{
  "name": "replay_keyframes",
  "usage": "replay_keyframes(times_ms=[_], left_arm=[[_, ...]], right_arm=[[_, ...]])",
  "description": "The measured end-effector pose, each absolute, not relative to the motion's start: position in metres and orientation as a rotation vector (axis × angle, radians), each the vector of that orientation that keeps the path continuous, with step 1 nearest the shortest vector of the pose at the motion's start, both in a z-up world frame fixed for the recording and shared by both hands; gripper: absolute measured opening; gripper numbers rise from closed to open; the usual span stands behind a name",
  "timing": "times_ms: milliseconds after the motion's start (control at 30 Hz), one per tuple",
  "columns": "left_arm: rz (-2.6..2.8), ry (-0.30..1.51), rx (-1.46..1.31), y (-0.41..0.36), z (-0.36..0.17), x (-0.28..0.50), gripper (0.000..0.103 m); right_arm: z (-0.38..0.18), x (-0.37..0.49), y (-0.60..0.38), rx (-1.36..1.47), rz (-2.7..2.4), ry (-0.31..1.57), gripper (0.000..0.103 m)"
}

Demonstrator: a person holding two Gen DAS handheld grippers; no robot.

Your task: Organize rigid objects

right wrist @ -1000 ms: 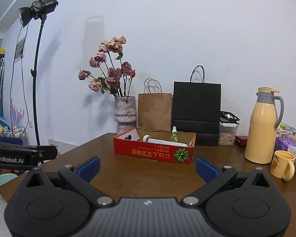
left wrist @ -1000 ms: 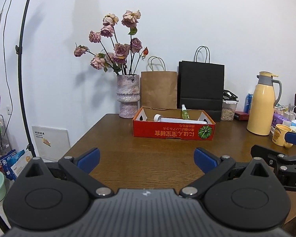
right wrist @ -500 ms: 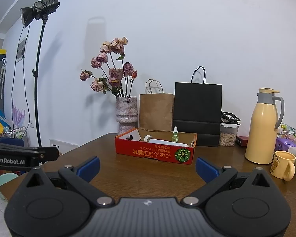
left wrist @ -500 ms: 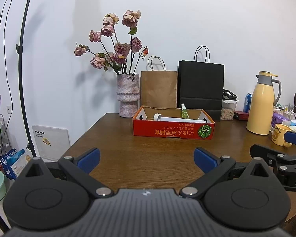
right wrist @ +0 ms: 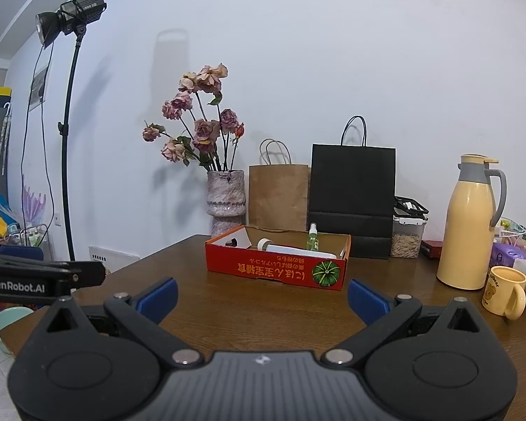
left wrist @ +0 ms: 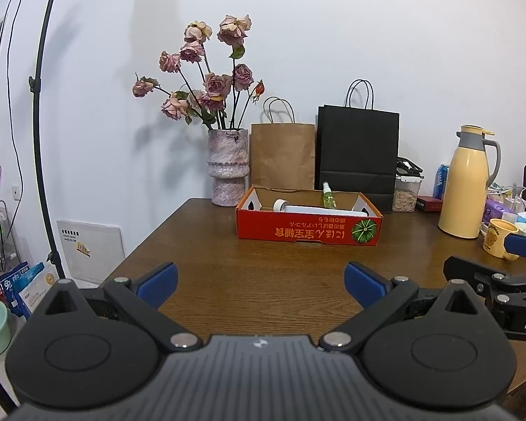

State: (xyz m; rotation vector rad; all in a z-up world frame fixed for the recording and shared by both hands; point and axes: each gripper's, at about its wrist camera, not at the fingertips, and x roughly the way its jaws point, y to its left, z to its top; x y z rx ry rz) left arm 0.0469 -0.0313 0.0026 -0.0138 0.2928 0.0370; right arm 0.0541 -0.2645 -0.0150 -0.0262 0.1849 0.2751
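Left wrist view shows the left gripper (left wrist: 261, 282) held level above the brown table (left wrist: 263, 263), pointing at 12 o'clock. Its blue fingers (left wrist: 157, 279) are spread wide and hold nothing. The right gripper (right wrist: 261, 296) sits the same way, jaws wide and holding nothing. Each gripper pokes into the other's view from the side, so they are next to each other.

The red box (left wrist: 308, 229) sits at 12 o'clock, well away from both grippers. Bare wood lies between them, with lots of room to move. Inside the box lies a white tube (left wrist: 319, 209) with a small green bottle (left wrist: 329, 196) standing behind it. The table's left edge runs off at 9 o'clock, with a light stand (right wrist: 68, 133) past it.

Behind the box stand a vase of pink flowers (left wrist: 228, 168), a brown bag (left wrist: 282, 154) and a black bag (left wrist: 357, 156). At 2 o'clock are a yellow jug (right wrist: 470, 224) and a yellow mug (right wrist: 503, 291).

The red box has orange writing printed upside down and a green pumpkin picture. "GenRobot.AI" is printed on the left gripper in the right wrist view.
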Motion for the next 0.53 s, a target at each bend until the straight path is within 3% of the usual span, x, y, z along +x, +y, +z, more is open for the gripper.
replay_keyframes(times_ms=[533], left_arm=[[0.043, 0.313, -0.046, -0.0242, -0.0035, 0.0536, 0.103]], right_arm=[[-0.0212, 0.0548, -0.2601, -0.028, 0.276, 0.195, 0.103]])
